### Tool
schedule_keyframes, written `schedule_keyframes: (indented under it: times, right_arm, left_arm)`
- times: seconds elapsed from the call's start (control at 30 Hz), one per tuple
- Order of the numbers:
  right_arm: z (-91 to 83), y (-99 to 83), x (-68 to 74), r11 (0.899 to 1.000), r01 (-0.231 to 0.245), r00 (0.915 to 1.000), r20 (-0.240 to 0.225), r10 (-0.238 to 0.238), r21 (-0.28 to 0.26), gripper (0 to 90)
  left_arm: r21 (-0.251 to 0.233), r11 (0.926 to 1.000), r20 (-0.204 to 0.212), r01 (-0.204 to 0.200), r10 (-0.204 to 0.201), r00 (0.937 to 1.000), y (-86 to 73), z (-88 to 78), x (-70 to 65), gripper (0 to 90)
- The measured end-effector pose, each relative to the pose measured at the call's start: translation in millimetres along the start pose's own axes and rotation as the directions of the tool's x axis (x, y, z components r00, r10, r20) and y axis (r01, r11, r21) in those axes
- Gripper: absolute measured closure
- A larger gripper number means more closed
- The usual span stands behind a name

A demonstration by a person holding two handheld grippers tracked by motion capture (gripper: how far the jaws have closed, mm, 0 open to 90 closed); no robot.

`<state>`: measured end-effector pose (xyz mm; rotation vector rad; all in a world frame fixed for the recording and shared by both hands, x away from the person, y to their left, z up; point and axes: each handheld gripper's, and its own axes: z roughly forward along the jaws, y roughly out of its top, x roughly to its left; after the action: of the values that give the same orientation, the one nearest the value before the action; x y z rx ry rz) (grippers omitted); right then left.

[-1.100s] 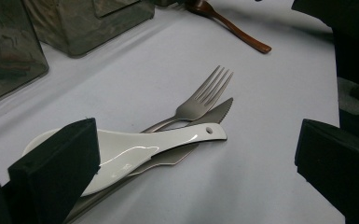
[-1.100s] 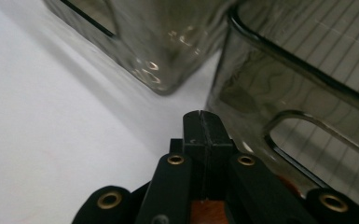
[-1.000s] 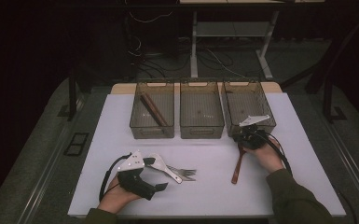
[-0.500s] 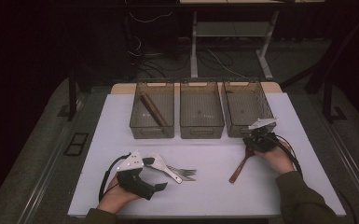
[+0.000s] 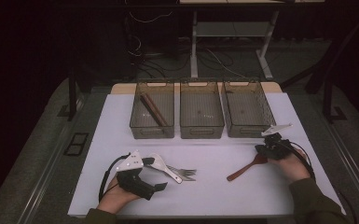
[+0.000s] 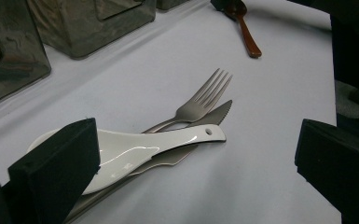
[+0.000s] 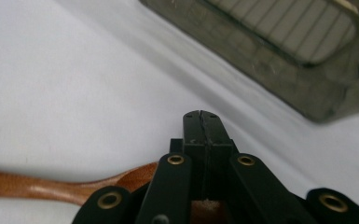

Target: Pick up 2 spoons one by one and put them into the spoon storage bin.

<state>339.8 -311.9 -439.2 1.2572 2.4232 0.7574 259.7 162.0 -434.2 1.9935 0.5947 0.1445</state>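
High view puts the right claw (image 5: 266, 150) low over the white table (image 5: 307, 121), just in front of the rightmost of three smoky translucent plastic bins (image 5: 247, 108), and it pinches the bowl end of a reddish-brown wooden spoon (image 5: 243, 168). That spoon's long axis runs on a diagonal, its handle trailing from the claw toward the person and toward the table's middle, with the free tip resting on or just above the surface; I cannot tell which. In the right gripper view the black jaws stand pressed together, the brown wood of the spoon (image 7: 51, 189) coming out from under them to the left, and the wall of the smoky bin (image 7: 279, 56) rises close ahead and to the right. So the relation that matters is short: the bin lies just beyond the claw, the right hand is far the nearer one, and I judge the spoon must be raised above the rim and turned lengthwise to fit. The left claw (image 5: 161, 186) sits well apart, jaws spread, beside a white ceramic soup spoon (image 6: 135, 149) lying over a steel fork (image 6: 200, 100) and a steel knife (image 6: 217, 112). The leftmost bin (image 5: 152, 109) holds brown wooden sticks (image 5: 153, 109).
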Motion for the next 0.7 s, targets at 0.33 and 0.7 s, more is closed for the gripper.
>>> schedule_keyframes:
  times: [0.33,0.7]
  right_arm:
    - [-19.4,-25.2,0.5,1.0,-0.018,0.9998,-0.005,0.018,0.009,89.2]
    - [-46.3,-33.8,-4.5,0.991,-0.076,0.995,-0.073,0.069,-0.109,48.5]
  left_arm:
    - [0.0,1.0,-0.003,0.001,-0.001,1.0,0.0,-0.8,0.1,0.0]
    - [0.001,1.0,-0.006,0.003,-0.003,1.0,-0.3,-1.0,0.0,0.0]
